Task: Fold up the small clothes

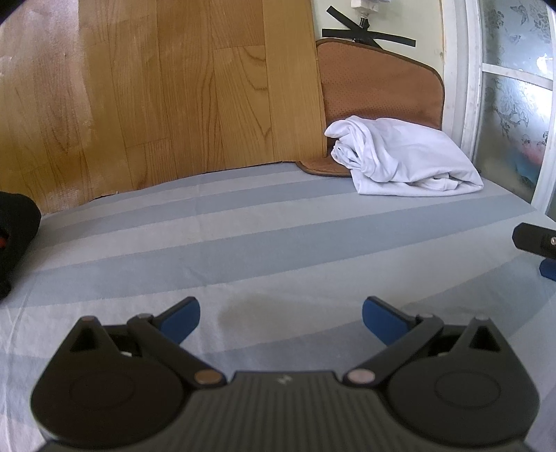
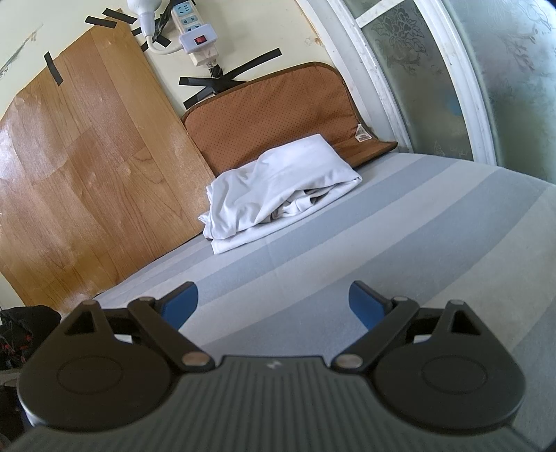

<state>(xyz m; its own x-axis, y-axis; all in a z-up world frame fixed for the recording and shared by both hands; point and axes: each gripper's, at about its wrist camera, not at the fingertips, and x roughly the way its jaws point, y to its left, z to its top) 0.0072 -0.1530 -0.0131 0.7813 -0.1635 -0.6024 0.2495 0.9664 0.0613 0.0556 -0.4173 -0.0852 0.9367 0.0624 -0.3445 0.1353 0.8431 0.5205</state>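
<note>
A bed (image 1: 243, 243) with a sheet in broad grey-blue and pale stripes filled most of both views. Behind it a wood-grain panel (image 1: 156, 97) leaned against the wall, held by strips of black tape in the right wrist view, and to its right stood a window (image 2: 451, 80) with patterned frosted glass in a white frame. A brown perforated mat (image 2: 278, 114) was propped upright at the far edge of the bed, between the panel and the window. The shirt (image 2: 278, 187), white and loosely bundled with creased folds, lay on the sheet at the foot of the mat, touching it, well apart from both grippers. The left gripper (image 1: 280, 320) hung over bare sheet with its blue-padded fingers (image 1: 180, 321) spread wide and nothing between them. The right gripper (image 2: 272, 306) likewise hung above the sheet, its fingers apart and empty; part of it showed at the right edge of the left wrist view. A dark bundle (image 1: 15, 240) sat at the left edge of the bed. A white power strip (image 2: 194, 31) with a red switch was fixed to the wall above the mat.
</note>
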